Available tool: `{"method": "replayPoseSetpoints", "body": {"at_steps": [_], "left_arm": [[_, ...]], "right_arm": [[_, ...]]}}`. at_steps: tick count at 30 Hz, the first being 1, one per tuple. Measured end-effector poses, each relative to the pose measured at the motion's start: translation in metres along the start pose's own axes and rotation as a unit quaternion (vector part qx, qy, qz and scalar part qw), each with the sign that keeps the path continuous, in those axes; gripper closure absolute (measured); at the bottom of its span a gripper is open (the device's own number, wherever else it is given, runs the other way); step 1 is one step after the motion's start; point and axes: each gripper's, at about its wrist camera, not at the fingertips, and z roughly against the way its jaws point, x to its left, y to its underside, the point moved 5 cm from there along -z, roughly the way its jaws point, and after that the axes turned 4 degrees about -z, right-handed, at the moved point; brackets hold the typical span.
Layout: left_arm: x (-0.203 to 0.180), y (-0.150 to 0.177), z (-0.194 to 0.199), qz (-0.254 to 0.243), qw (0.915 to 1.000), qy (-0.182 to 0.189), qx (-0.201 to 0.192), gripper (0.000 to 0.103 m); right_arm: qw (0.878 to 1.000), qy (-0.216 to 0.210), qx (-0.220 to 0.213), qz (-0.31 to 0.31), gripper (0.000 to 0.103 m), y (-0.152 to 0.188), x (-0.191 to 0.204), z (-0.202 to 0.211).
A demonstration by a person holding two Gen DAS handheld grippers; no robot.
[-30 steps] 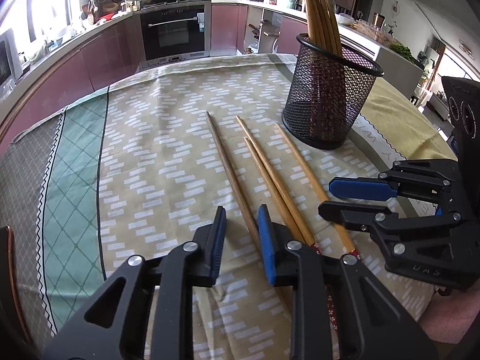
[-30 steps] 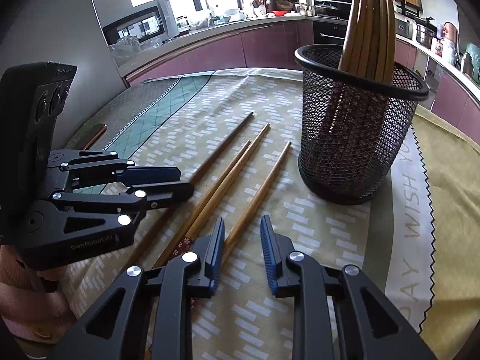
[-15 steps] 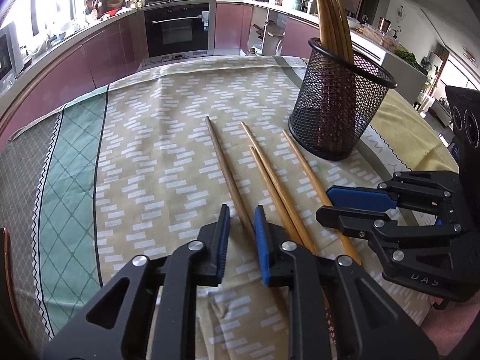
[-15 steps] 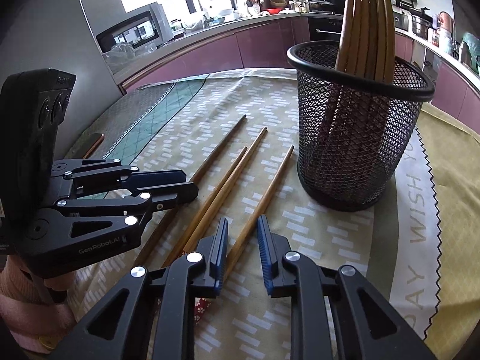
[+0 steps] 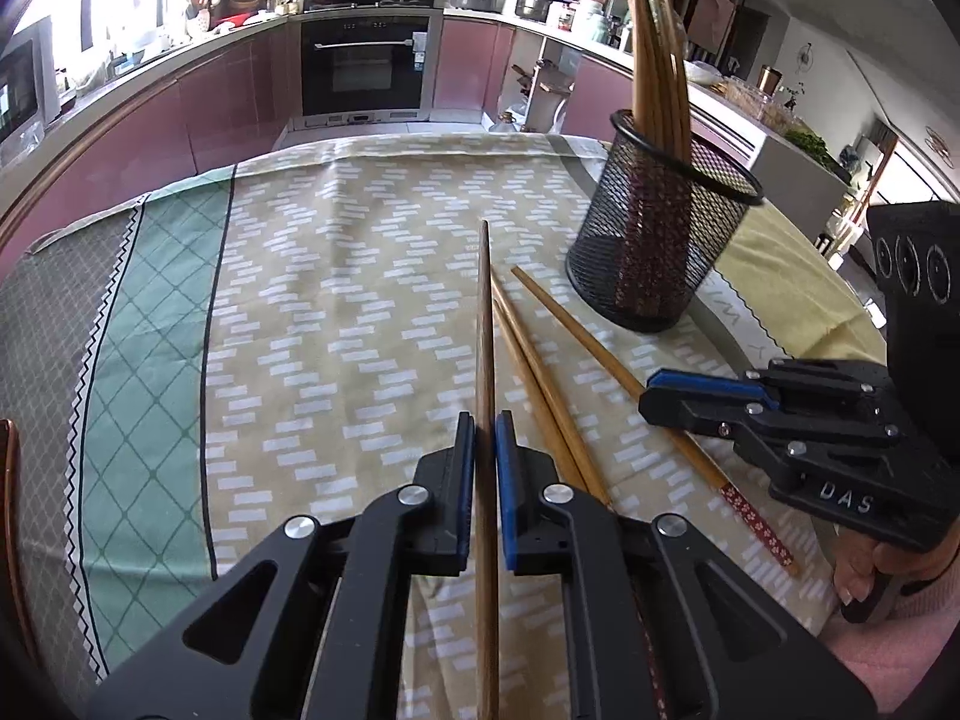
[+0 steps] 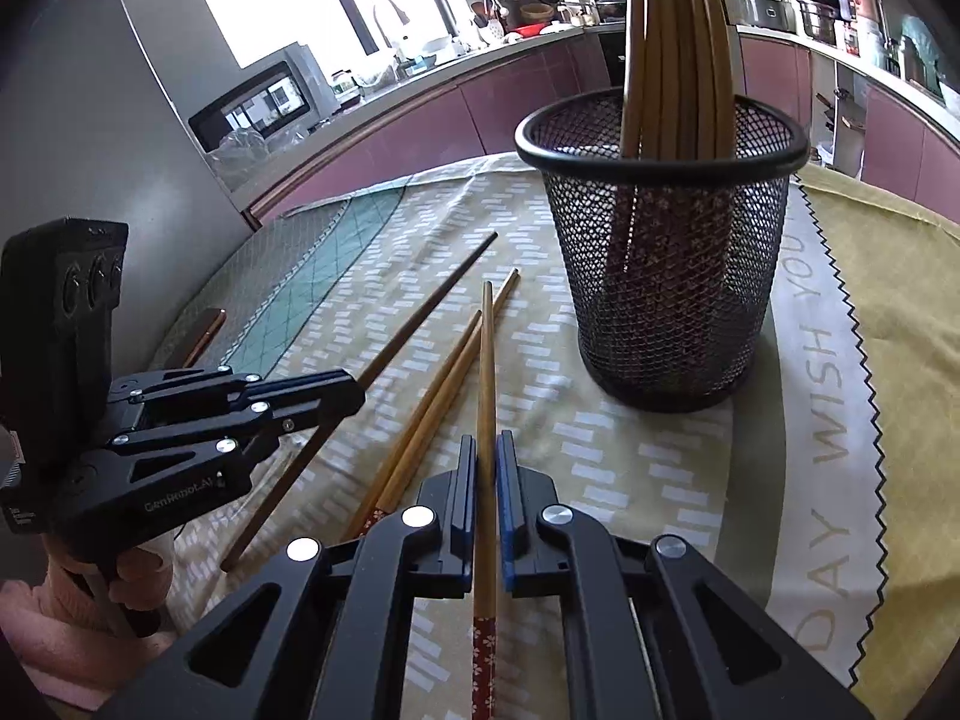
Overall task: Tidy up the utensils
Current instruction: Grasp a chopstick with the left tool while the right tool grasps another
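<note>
On the patterned tablecloth (image 5: 360, 312), near the mesh holder (image 5: 654, 228), two chopsticks are being gripped at once. The darker chopstick (image 5: 485, 360) is clamped tight between the left gripper (image 5: 486, 450) fingers; the lighter chopstick (image 6: 486, 396) is pinched fully by the right gripper (image 6: 487, 462). Between them, a loose pair (image 6: 438, 402) is left lying on the cloth, while more sticks (image 6: 672, 48) are stood upright in the holder.

Black tongs (image 5: 485, 438) with blue pads, silver screws and "DAS" lettering; the sleeve (image 5: 888, 648) looks pink.
</note>
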Motion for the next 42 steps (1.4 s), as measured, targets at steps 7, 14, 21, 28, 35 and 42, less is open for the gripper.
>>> {"method": "replayPoseSetpoints", "body": {"at_steps": [7,14,21,28,35,42], "left_arm": [[-0.009,0.015,0.001,-0.017,0.9995,0.021,0.015,0.095],[-0.013,0.014,-0.004,-0.030,0.9987,0.030,0.026,0.093],[-0.015,0.003,-0.014,-0.049,0.9981,0.025,0.029,0.085],[-0.013,-0.006,-0.023,-0.055,0.9975,0.029,0.034,0.085],[-0.011,-0.008,-0.020,-0.045,0.9983,0.024,0.030,0.095],[-0.011,-0.017,0.005,-0.039,0.9986,0.034,0.002,0.095]], "right_arm": [[0.999,-0.014,0.016,0.030,0.097,0.003,0.014,-0.004],[0.999,0.001,0.026,0.048,0.097,-0.001,0.019,-0.012],[0.998,0.010,0.041,0.053,0.095,-0.001,0.016,-0.021],[0.998,0.006,0.037,0.051,0.097,-0.002,0.015,-0.021],[0.998,-0.004,0.013,0.059,0.097,-0.006,0.017,-0.004],[0.998,-0.013,-0.016,0.067,0.097,-0.013,0.016,0.020]]}}
